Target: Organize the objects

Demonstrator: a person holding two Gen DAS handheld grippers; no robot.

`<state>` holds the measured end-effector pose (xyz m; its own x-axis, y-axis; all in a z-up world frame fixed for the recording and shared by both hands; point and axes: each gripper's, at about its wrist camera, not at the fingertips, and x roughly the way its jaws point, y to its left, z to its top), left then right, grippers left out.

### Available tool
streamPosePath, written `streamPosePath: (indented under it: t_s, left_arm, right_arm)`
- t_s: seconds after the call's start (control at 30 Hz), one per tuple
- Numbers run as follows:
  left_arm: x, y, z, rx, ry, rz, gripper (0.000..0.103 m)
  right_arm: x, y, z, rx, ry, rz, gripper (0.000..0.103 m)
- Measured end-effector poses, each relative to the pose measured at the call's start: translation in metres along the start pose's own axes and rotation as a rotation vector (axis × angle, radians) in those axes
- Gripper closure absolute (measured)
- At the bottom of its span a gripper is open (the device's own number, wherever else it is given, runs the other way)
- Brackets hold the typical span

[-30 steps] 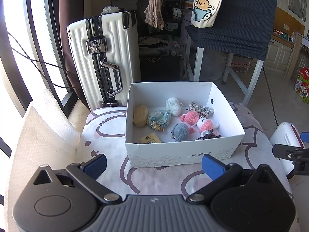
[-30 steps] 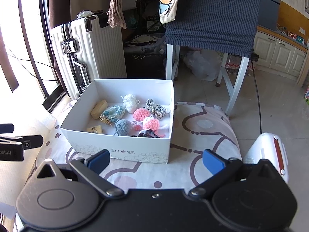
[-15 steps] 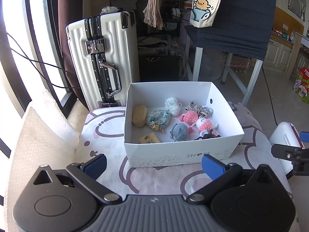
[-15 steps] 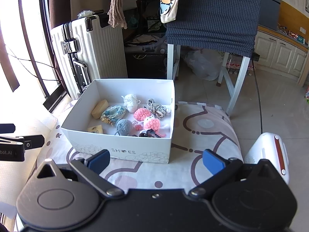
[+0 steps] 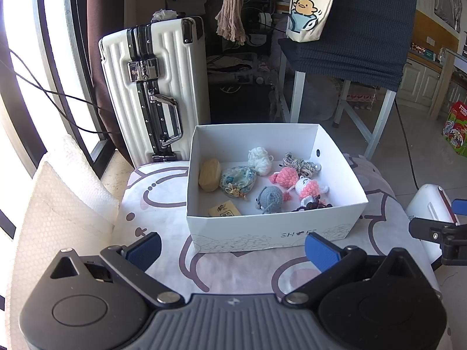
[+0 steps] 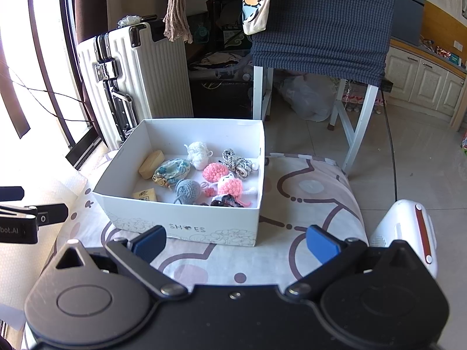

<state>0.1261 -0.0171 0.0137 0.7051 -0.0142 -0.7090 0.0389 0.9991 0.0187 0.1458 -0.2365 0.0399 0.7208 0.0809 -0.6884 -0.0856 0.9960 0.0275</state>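
Note:
A white shoe box (image 5: 271, 229) (image 6: 186, 223) stands open on a patterned cushion (image 5: 163, 198) (image 6: 309, 192). Inside lie several small items: a tan oval piece (image 5: 209, 174), a blue patterned pouch (image 5: 238, 178), a white yarn ball (image 5: 259, 157), a grey crochet toy (image 5: 270, 198), two pink crochet toys (image 5: 284, 176) (image 6: 230, 186), a twisted cord (image 5: 299, 163) and a small card (image 5: 224, 208). My left gripper (image 5: 232, 250) is open in front of the box, holding nothing. My right gripper (image 6: 236, 243) is open too, near the box's front wall.
A white ribbed suitcase (image 5: 151, 93) stands behind the box on the left. A table draped in dark blue cloth (image 6: 321, 23) with white legs is behind. A white appliance (image 6: 405, 233) sits right of the cushion. Bubble wrap (image 5: 58, 204) lies at the left.
Both views have shifted only slightly; the box sits a little lower and nearer in the frames. Both grippers stay open and nothing was picked up.

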Motion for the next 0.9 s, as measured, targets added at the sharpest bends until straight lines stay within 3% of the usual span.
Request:
streamPosePath:
  t_s: [0.9]
  left_arm:
    - [0.0, 0.0001, 0.001, -0.003, 0.0, -0.001, 0.0]
  right_arm:
    - [-0.0004, 0.0041, -0.0016, -0.003, 0.001, 0.001, 0.0]
